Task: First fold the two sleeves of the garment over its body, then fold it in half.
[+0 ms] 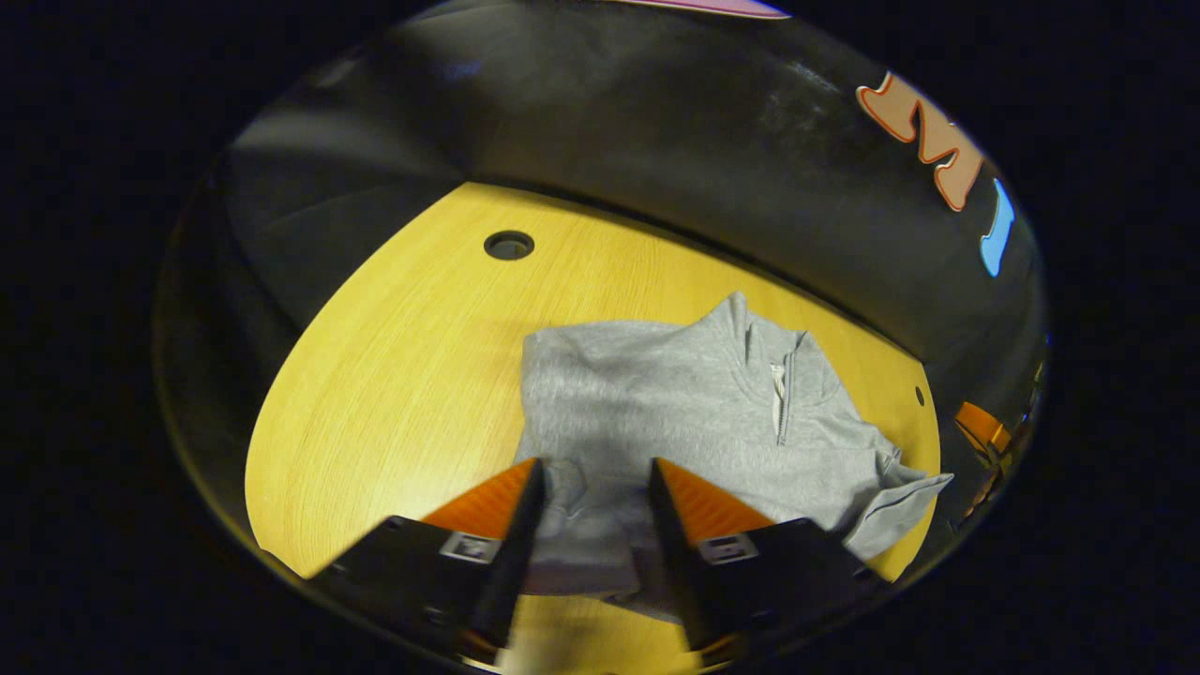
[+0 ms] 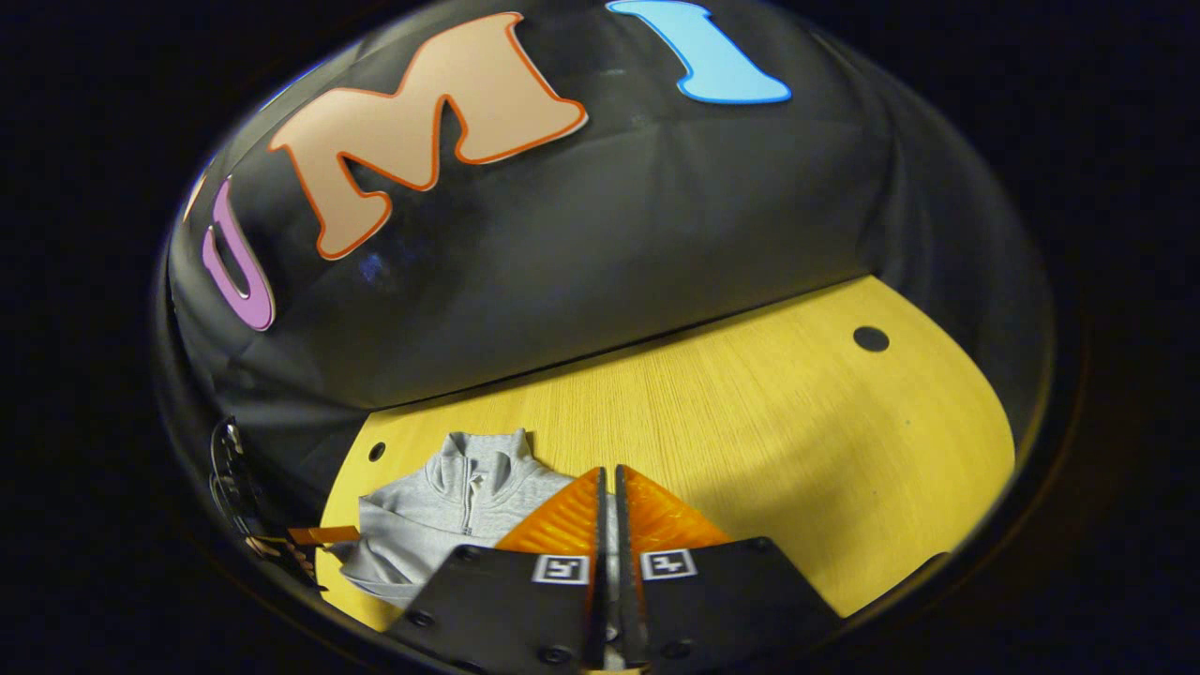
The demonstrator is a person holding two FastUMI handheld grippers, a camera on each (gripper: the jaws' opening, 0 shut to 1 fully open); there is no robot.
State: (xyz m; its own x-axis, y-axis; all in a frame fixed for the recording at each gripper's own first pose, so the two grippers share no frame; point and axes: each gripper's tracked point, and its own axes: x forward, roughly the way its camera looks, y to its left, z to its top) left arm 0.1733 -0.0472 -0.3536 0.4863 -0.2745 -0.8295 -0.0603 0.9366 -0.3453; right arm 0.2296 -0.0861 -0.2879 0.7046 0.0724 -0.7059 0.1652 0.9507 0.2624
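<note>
So in my left gripper view the grey zip-neck garment (image 1: 694, 412) lies flat on the yellow table (image 1: 394, 375), collar at the far end and hem toward me, so it runs near-to-far, with one sleeve (image 1: 895, 511) bunched at its right edge, and my left gripper (image 1: 591, 478) hangs over the hem with jaws wide apart, holding nothing. In my right gripper view the garment (image 2: 441, 516) sits low left, collar pointing away, and my right gripper (image 2: 607, 487) has jaws nearly together; whether they've pinched cloth, I can't tell.
</note>
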